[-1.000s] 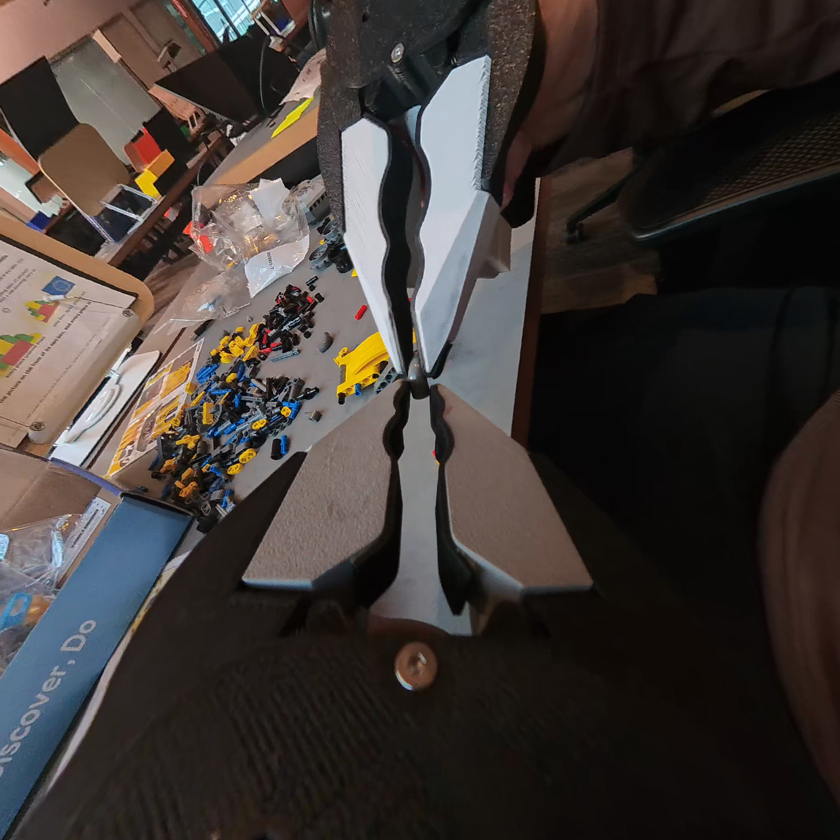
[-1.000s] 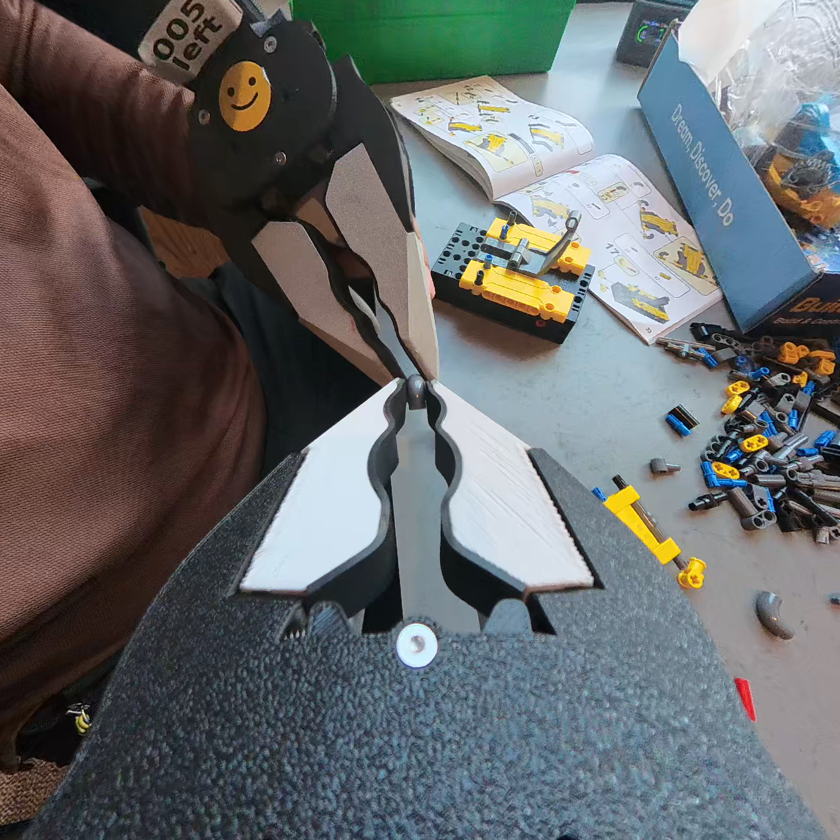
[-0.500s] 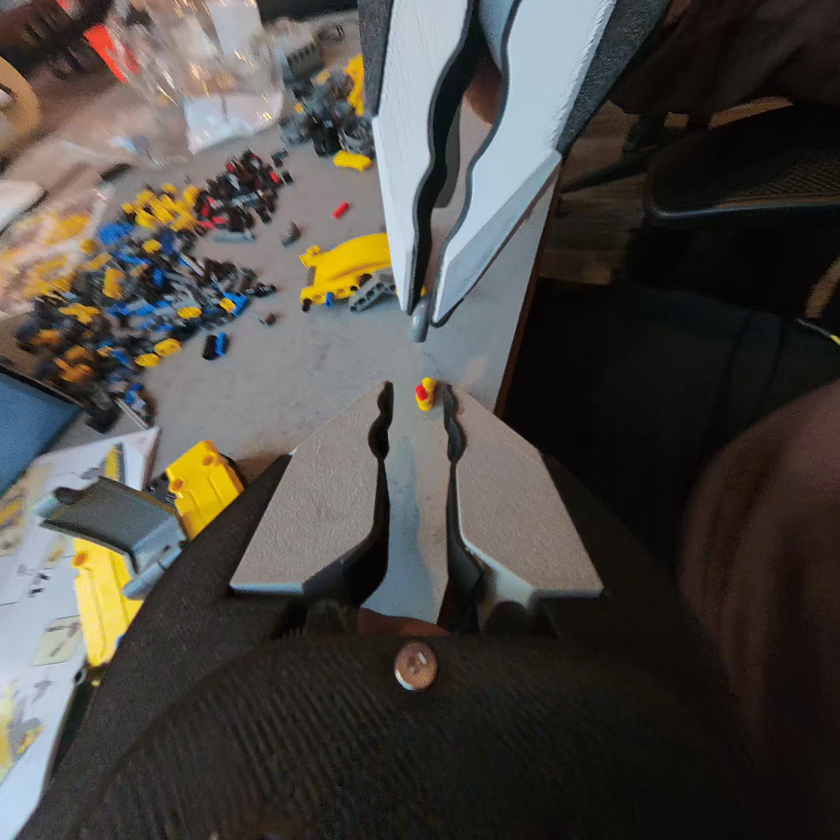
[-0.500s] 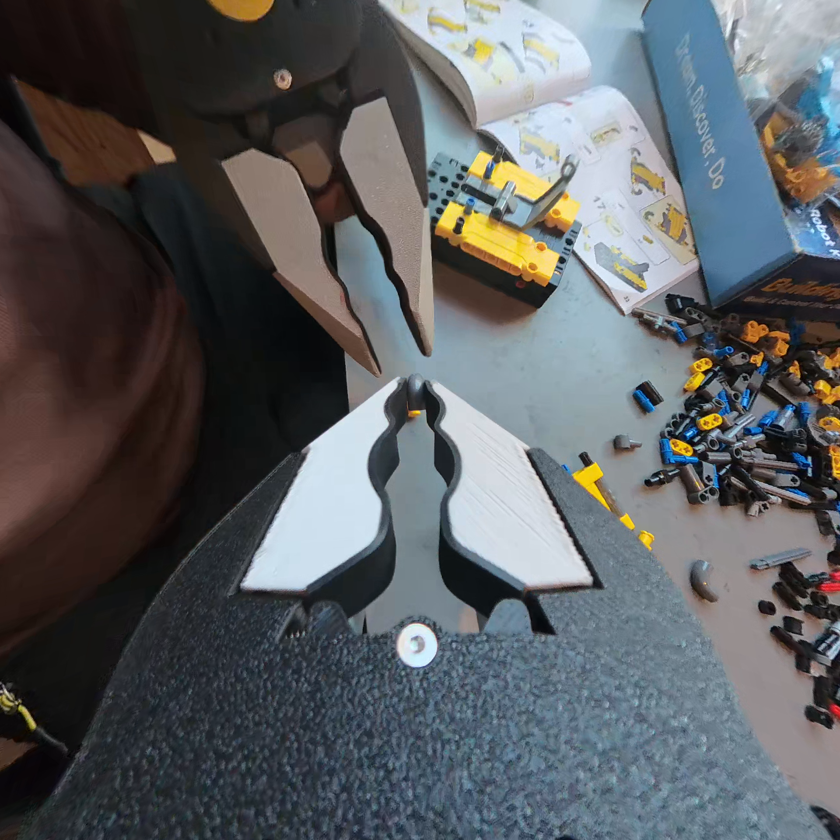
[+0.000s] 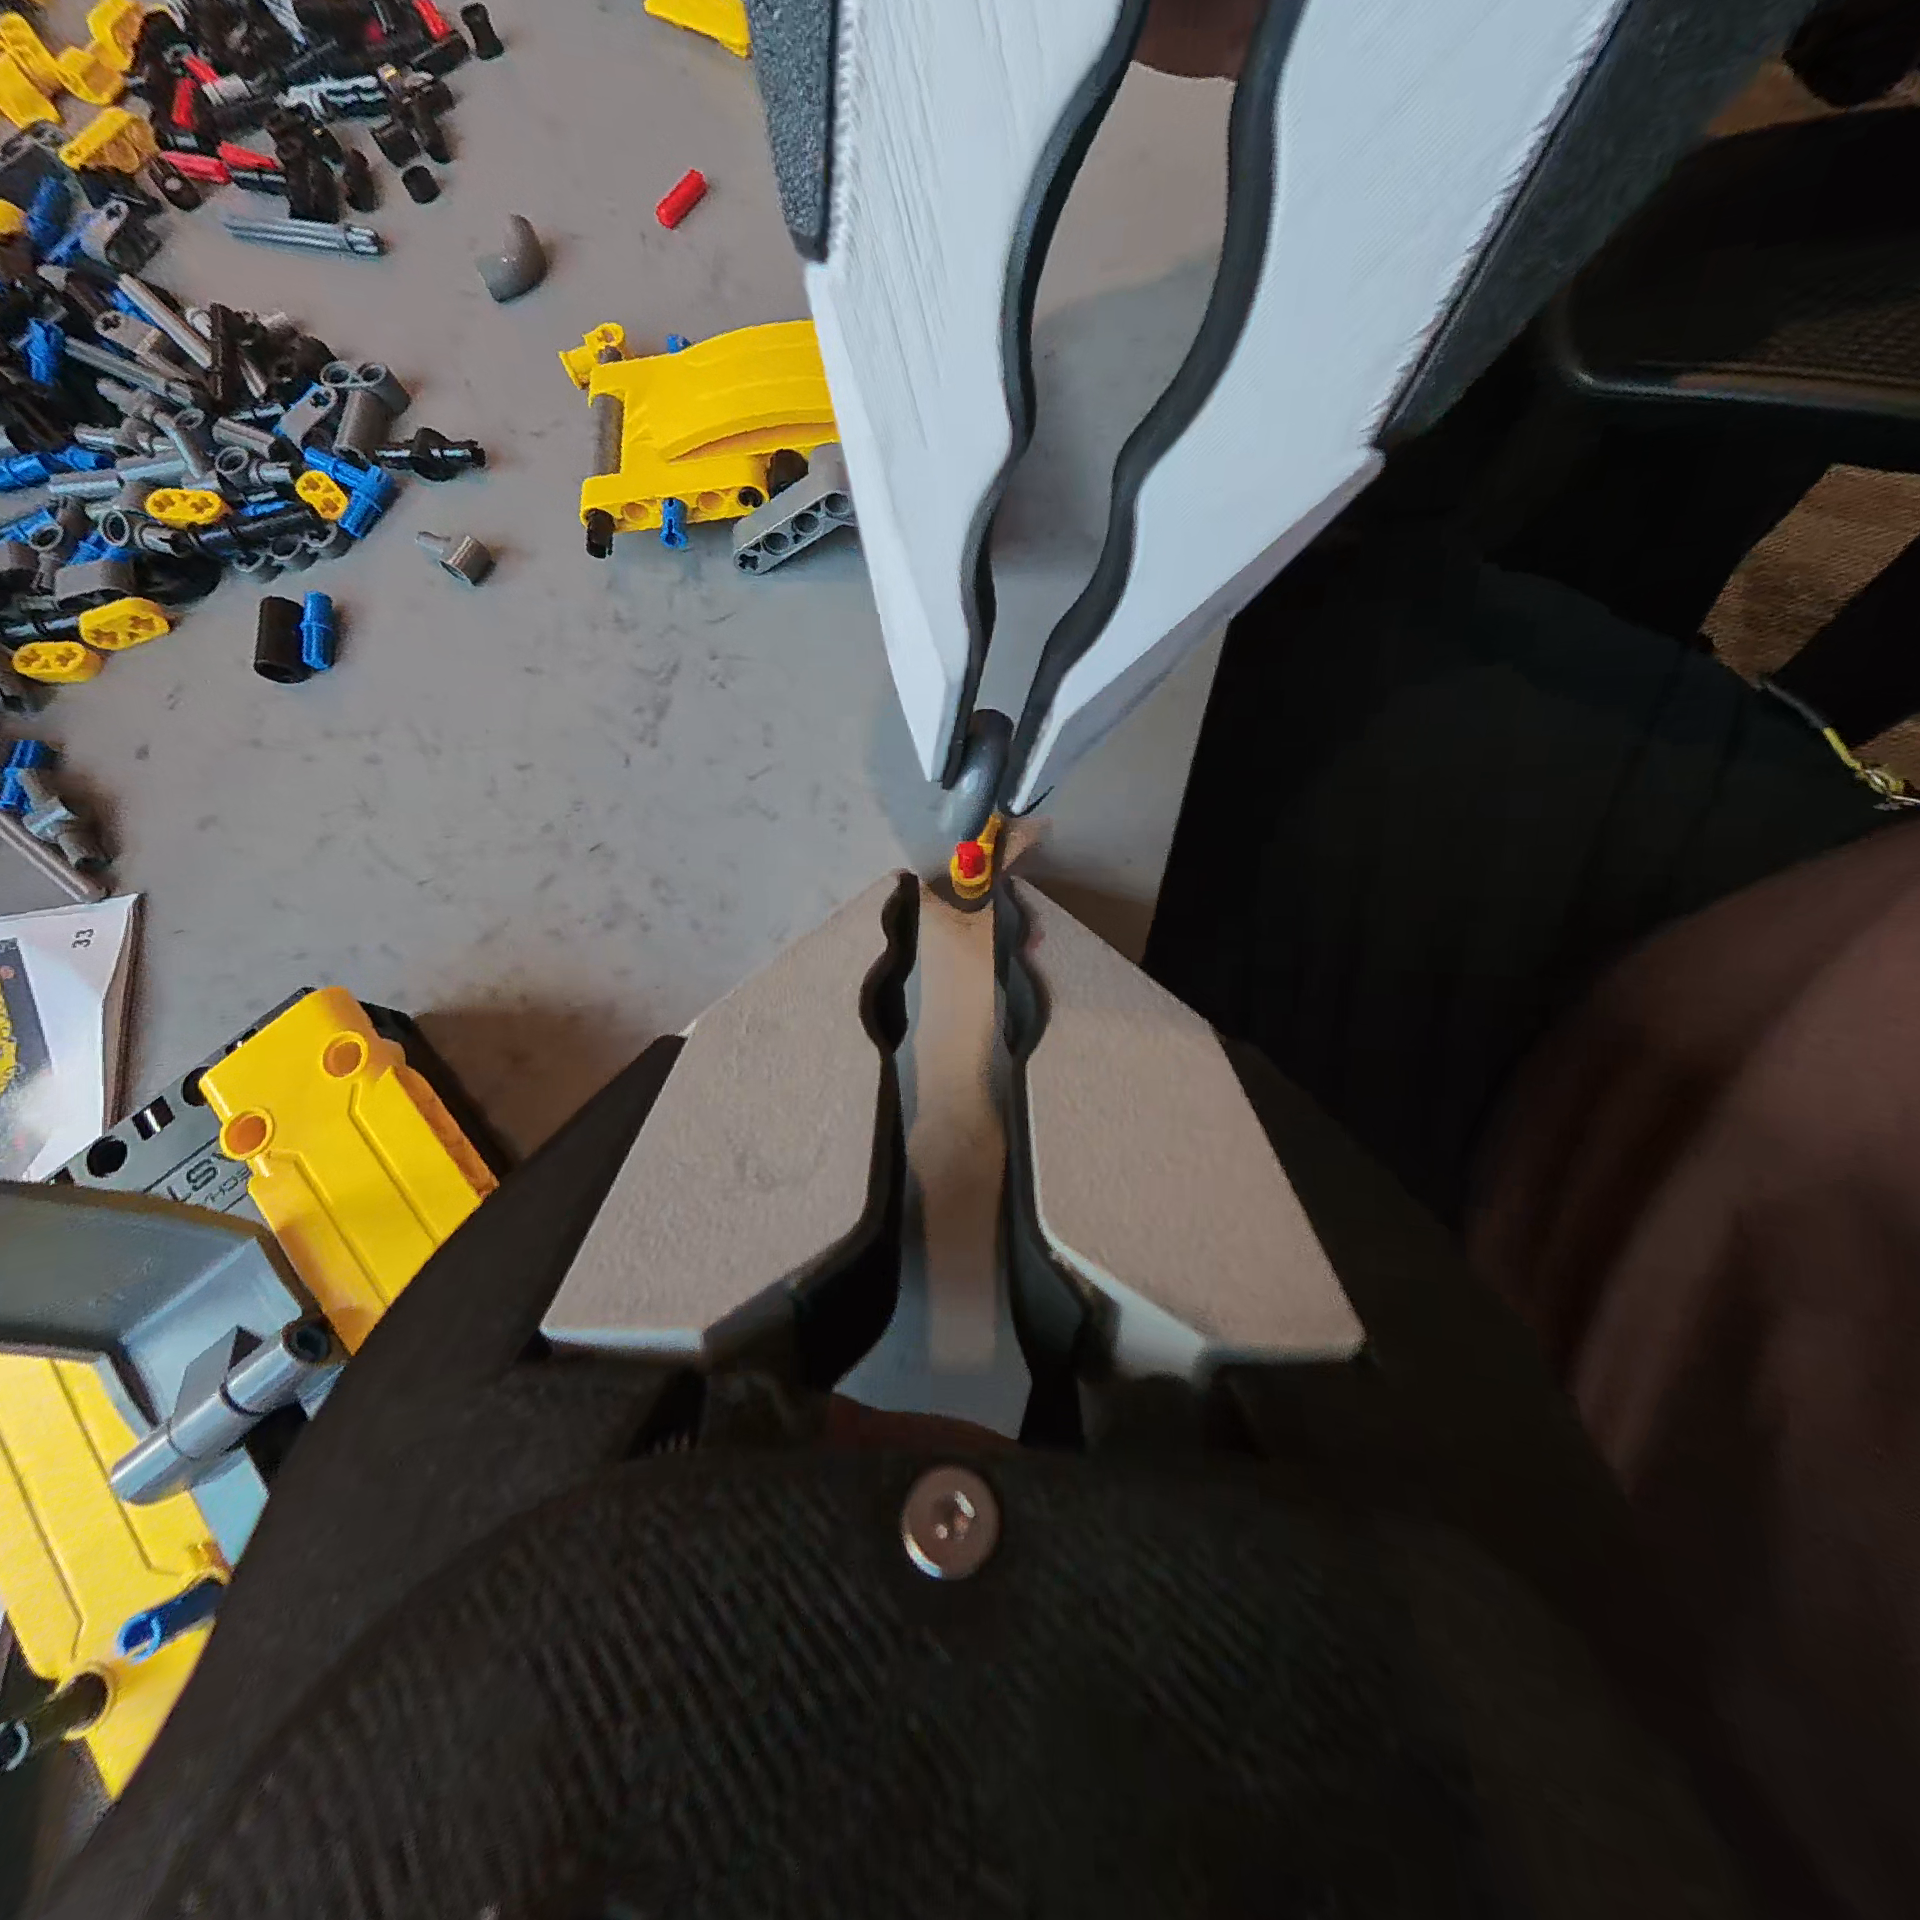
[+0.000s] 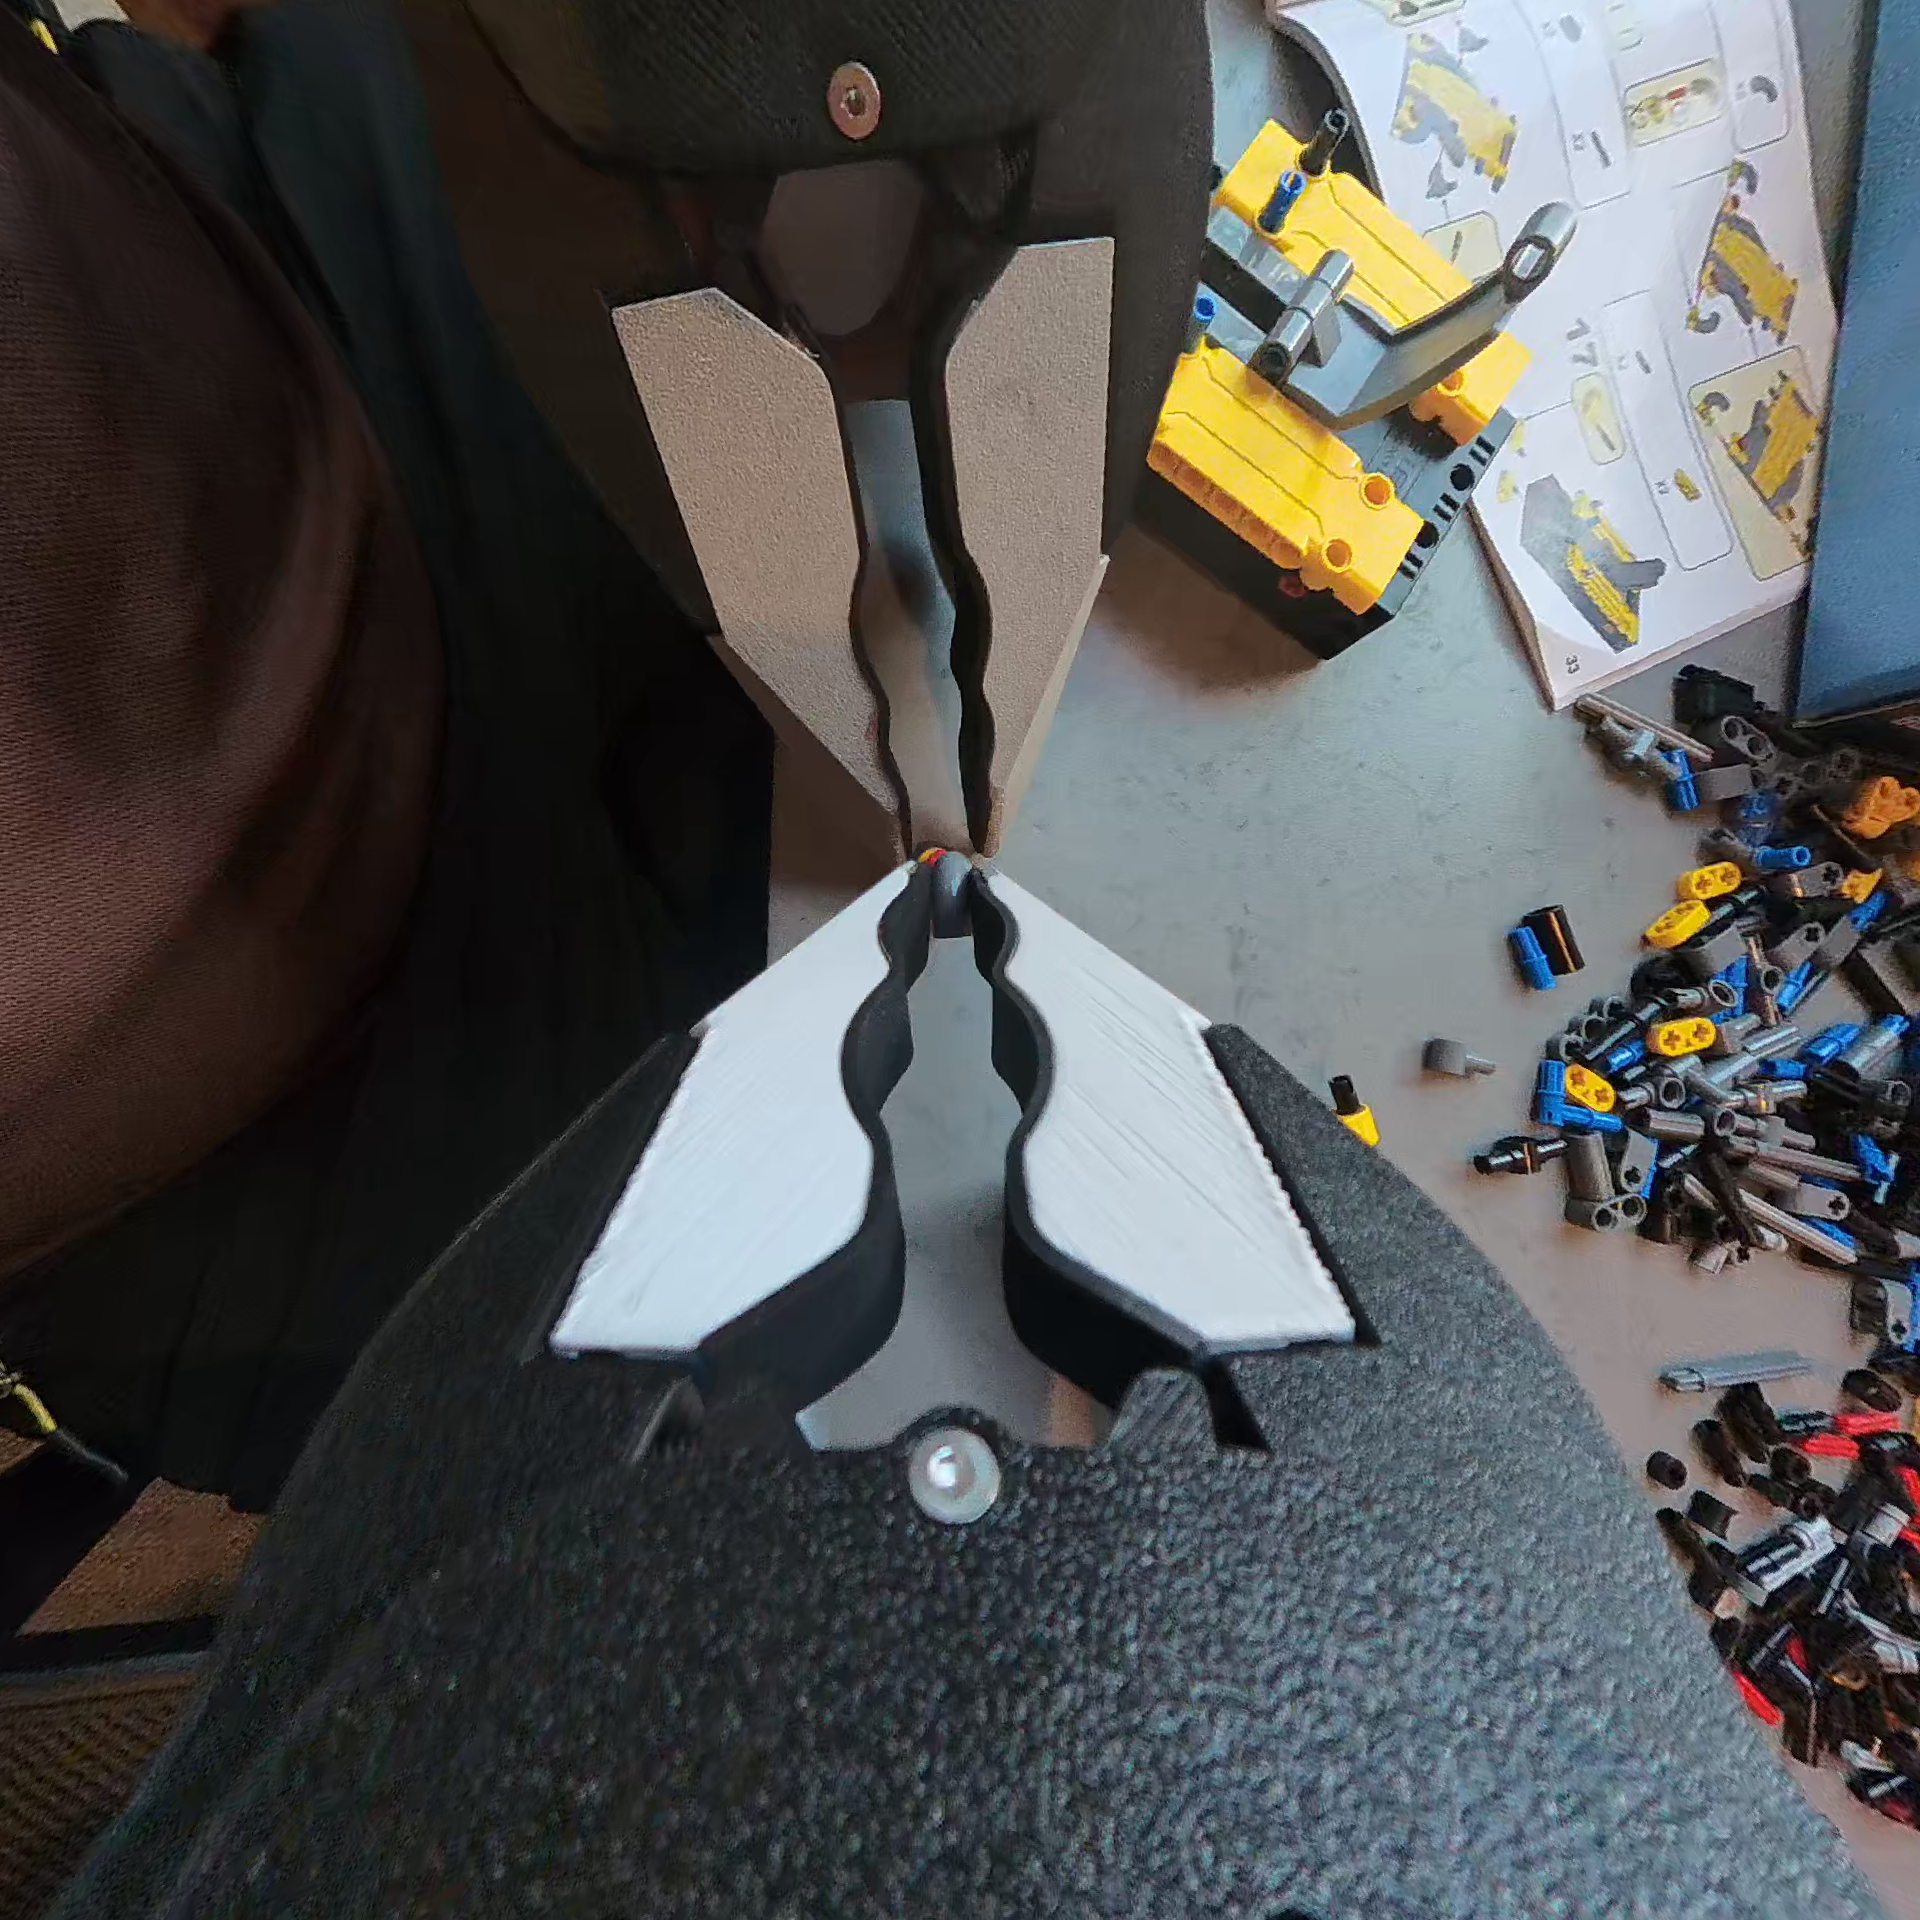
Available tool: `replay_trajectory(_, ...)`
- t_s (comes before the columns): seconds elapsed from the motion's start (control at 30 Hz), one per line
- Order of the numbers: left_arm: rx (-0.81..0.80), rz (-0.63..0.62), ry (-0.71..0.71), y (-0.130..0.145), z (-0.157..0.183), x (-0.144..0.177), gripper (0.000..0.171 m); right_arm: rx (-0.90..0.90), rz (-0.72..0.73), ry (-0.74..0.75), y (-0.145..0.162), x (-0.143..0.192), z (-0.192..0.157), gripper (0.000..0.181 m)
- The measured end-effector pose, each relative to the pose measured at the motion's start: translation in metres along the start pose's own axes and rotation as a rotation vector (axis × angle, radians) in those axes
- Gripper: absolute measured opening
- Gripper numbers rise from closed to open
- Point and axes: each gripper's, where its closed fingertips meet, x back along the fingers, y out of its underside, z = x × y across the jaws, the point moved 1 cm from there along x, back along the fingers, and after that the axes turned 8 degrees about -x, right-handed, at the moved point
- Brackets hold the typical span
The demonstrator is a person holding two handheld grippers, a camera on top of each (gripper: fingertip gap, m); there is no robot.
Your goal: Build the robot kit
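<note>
Right gripper [image 6: 943, 883], white-faced fingers: jaws nearly together, pinching a small grey rounded plastic piece [image 6: 948, 902] at the tips, above the grey tabletop [image 6: 1247, 831] near its edge. Left gripper [image 5: 956, 888], grey-faced fingers: jaws narrow, a small yellow connector with a red pin [image 5: 971, 864] at its tips, touching the grey piece; whether it is clamped cannot be told. Beside: yellow-and-black brick assembly [image 6: 1320, 436], open instruction booklet [image 6: 1662, 312], heap of loose blue, black, yellow parts [image 6: 1745, 1091].

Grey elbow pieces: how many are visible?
2. One is pinched in the right gripper's tips, meeting the left gripper's yellow piece; one lies on the table beside a red pin. The pile may hide more.
</note>
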Motion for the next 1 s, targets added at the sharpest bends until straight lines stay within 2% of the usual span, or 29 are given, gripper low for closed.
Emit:
replay_trajectory(0.2,-0.011,0.003,0.008,-0.0012,0.0025,-0.0013,0.003,0.028,-0.043,-0.027,-0.0005,-0.0023,-0.0014,0.008)
replay_trajectory(0.5,-0.002,0.003,0.006,-0.003,0.0022,-0.004,0.003,0.066,-0.12,-0.047,0.0037,-0.0037,-0.0007,0.008)
replay_trajectory(1.0,-0.014,0.005,-0.014,-0.0032,0.0023,-0.0047,0.002,0.033,-0.273,-0.17,0.0045,-0.0062,0.0011,0.007)
